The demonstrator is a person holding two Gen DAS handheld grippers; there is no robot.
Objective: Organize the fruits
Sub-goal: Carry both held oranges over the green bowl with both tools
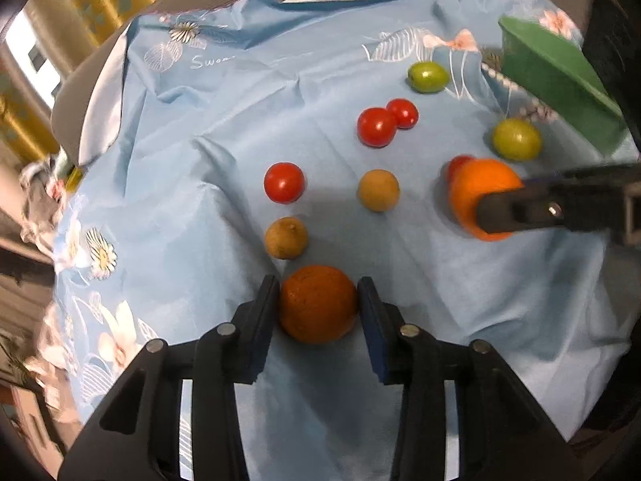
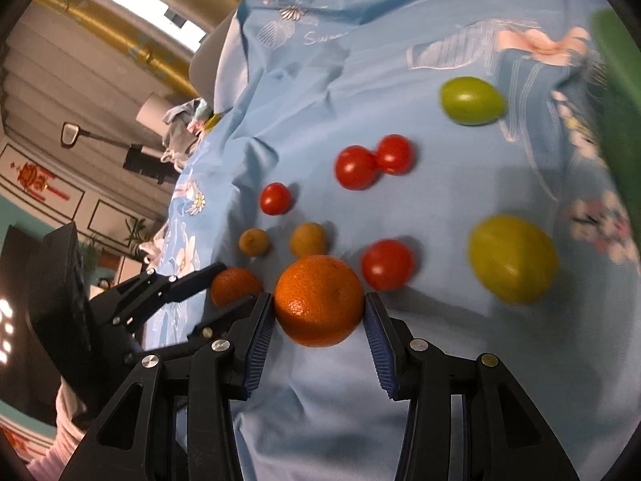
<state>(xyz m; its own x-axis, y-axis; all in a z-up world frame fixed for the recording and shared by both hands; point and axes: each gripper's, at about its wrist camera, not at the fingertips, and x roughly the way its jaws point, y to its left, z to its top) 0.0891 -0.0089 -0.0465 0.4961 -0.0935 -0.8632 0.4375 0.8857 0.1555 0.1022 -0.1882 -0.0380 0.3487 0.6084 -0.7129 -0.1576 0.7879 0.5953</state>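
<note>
Fruit lies scattered on a light blue flowered cloth (image 1: pixel 200 128). My left gripper (image 1: pixel 318 302) is shut on a dull orange mandarin (image 1: pixel 318 308), with both pads against its sides. My right gripper (image 2: pixel 319 308) is shut on a brighter orange mandarin (image 2: pixel 319 300). In the left wrist view this brighter mandarin (image 1: pixel 476 184) sits at the right, partly covered by a finger of the right gripper (image 1: pixel 504 210). The right wrist view shows the left gripper (image 2: pixel 234 290) at the lower left, around its mandarin (image 2: pixel 234 284).
Red tomatoes (image 1: pixel 376 127) (image 1: pixel 283 182), two brownish round fruits (image 1: pixel 378 189) (image 1: pixel 286 238) and two green fruits (image 1: pixel 427 77) (image 1: pixel 517 139) lie loose on the cloth. A green container (image 1: pixel 561 80) stands at the far right. The cloth's left edge drops off.
</note>
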